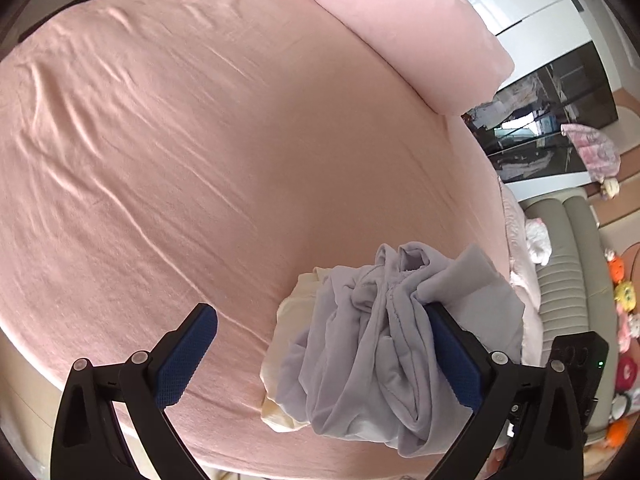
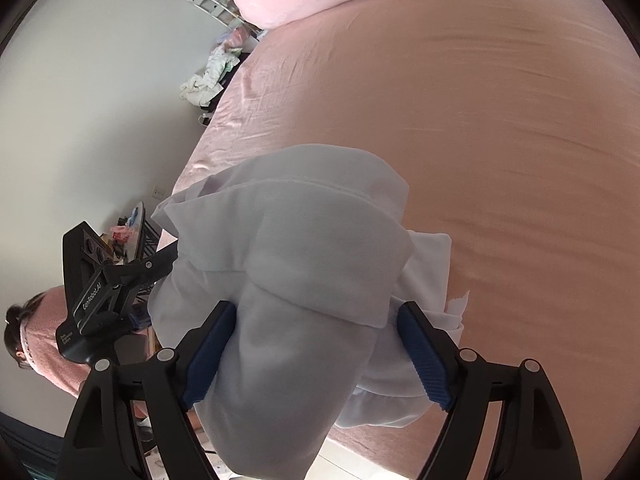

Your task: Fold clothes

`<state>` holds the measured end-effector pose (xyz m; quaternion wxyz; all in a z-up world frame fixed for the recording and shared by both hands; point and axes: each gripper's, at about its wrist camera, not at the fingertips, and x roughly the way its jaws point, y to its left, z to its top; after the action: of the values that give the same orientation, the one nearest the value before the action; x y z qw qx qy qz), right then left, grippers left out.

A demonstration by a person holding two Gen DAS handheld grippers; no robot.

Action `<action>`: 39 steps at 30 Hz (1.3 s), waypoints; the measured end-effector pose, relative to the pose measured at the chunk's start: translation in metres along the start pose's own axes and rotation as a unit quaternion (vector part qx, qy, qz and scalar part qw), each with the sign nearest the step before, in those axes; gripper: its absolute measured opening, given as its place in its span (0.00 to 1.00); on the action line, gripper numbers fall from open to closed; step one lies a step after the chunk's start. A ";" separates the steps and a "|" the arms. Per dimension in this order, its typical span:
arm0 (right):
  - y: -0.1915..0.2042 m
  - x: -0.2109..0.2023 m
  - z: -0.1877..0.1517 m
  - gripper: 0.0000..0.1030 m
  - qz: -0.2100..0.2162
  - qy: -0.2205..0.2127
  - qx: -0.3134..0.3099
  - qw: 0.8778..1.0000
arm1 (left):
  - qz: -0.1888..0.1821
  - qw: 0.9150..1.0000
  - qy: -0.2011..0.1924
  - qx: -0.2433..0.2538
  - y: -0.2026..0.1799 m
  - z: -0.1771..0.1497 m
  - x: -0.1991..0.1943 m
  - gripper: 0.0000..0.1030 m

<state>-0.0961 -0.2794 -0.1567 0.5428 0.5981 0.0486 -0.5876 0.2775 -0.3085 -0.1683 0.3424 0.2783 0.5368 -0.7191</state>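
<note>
Pink sheet stretched over the whole bed, lightly wrinkled, with a pink pillow at the far end. Close to the near edge, bunched into a heap: a pale lavender garment, seams and hems twisted in towards the middle, no long axis readable in such a crumple, at best a rough run from the edge towards the pillow. Peeping out under its left side, a cream piece of cloth; second garment or lining, impossible to say. Both tools right at the heap, one on each side, both angled down and forward across the bed. Left gripper spread wide: right finger pushed against the heap's flank, left finger over bare sheet, well apart from any cloth, so gripping nothing. Heap off-centre for that tool, lying to the right of its line. Right gripper likewise spread wide but squarely astride the garment, a fat fold bulging up between the two blue pads and touching at least the left pad; no pinch or crease visible at either pad, so judged unclamped rather than holding. Better placed for a next grasp, on this reading: the right hand, already centred on the bulk and needing only to close; the left needing a shift rightward first.
</note>
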 end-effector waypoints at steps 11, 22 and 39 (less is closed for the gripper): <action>-0.015 -0.020 0.010 0.82 0.034 -0.037 0.014 0.999 | -0.045 0.998 0.022 -0.029 -0.034 0.003 -0.001 1.00; -0.021 -0.025 0.018 0.82 0.042 -0.029 0.028 0.998 | -0.081 0.993 0.054 -0.060 -0.031 0.013 0.014 1.00; -0.024 -0.036 0.007 0.50 0.062 -0.007 0.106 0.992 | -0.070 0.995 0.070 0.026 -0.069 -0.009 0.003 0.73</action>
<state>-0.1285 -0.2539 -0.1413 0.5121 0.6500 -0.0546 -0.5588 0.2217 -0.2869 -0.1327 0.2450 0.2989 0.5586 -0.7339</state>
